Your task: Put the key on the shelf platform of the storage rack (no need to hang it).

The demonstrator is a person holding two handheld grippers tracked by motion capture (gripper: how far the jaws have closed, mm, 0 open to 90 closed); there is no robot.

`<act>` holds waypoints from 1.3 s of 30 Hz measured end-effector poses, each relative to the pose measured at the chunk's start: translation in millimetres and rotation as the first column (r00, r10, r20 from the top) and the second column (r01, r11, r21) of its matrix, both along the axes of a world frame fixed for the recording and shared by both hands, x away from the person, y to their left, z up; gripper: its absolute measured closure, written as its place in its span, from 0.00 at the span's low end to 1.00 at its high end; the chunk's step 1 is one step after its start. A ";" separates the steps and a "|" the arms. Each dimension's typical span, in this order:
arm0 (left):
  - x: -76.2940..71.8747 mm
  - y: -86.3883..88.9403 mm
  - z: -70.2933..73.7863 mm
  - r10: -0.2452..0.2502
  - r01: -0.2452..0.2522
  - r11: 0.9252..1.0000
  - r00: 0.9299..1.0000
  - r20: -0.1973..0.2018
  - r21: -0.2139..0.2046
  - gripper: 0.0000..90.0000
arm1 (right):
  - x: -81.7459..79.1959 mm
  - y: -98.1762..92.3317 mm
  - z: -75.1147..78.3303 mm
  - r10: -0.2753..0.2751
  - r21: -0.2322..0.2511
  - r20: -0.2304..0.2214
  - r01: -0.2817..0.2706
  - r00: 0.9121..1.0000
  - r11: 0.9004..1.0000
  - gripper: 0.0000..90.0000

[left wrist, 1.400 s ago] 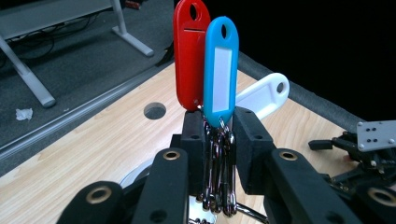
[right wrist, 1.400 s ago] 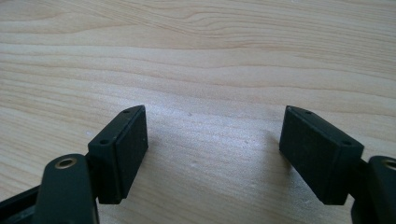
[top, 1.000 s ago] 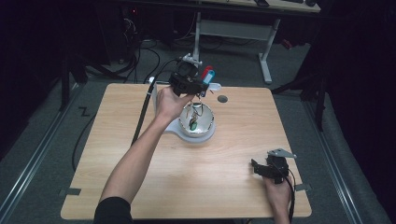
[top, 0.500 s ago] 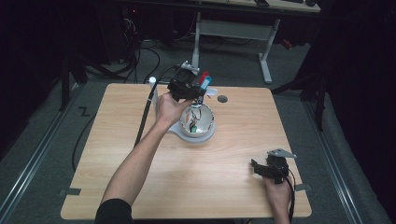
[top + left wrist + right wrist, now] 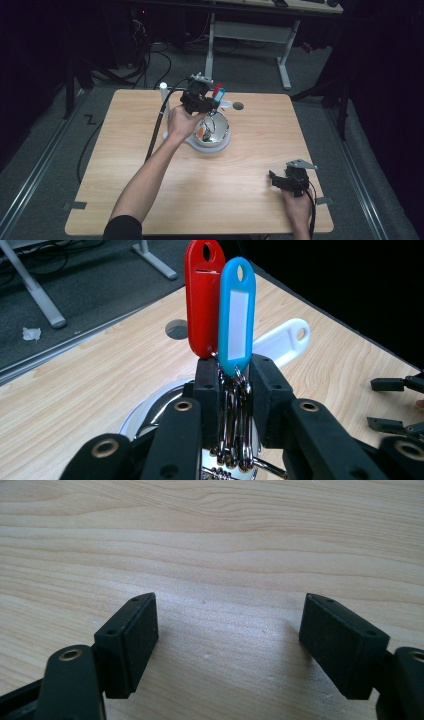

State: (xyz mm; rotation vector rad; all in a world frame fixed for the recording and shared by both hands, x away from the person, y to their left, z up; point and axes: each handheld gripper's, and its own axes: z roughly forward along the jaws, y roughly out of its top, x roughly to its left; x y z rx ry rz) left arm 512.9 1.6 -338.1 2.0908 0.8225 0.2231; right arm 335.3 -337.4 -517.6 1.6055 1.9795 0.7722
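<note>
My left gripper (image 5: pixel 212 100) is shut on a bunch of metal key rings (image 5: pixel 234 425), held just above the near-left rim of a shiny metal bowl (image 5: pixel 220 137). A red key tag (image 5: pixel 202 300) and a blue key tag (image 5: pixel 237 315) stand up from the bunch past the jaw tips (image 5: pixel 235 370). A white key tag (image 5: pixel 285 340) lies on the table behind the bowl. Small coloured items (image 5: pixel 202 132) lie inside the bowl. My right gripper (image 5: pixel 276 180) rests open on the table at the front right, with bare wood between its pads (image 5: pixel 135 640).
The wooden table (image 5: pixel 125 165) has a round cable hole (image 5: pixel 238 106) near its far edge. The left gripper's black cable (image 5: pixel 157 125) trails across the table's left side. A desk frame (image 5: pixel 250 35) stands on the floor beyond.
My left gripper has come down with the key bunch, closer to the bowl. The right gripper has stayed where it was.
</note>
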 end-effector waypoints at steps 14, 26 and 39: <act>-1.0 -2.8 -21.5 0.008 -0.007 0.999 1.000 -0.016 0.040 0.84 | 0.0 0.0 0.0 0.000 0.000 0.000 0.000 1.000 1.000 0.27; -2.5 -1.0 -29.5 0.019 -0.019 0.999 1.000 -0.011 0.039 0.83 | 0.0 0.0 0.0 0.000 0.000 0.000 0.000 1.000 1.000 0.27; -4.1 -4.9 -51.0 0.018 -0.014 0.994 0.999 -0.035 0.110 0.84 | 0.0 0.0 -0.1 -0.001 0.000 0.001 0.001 1.000 1.000 0.26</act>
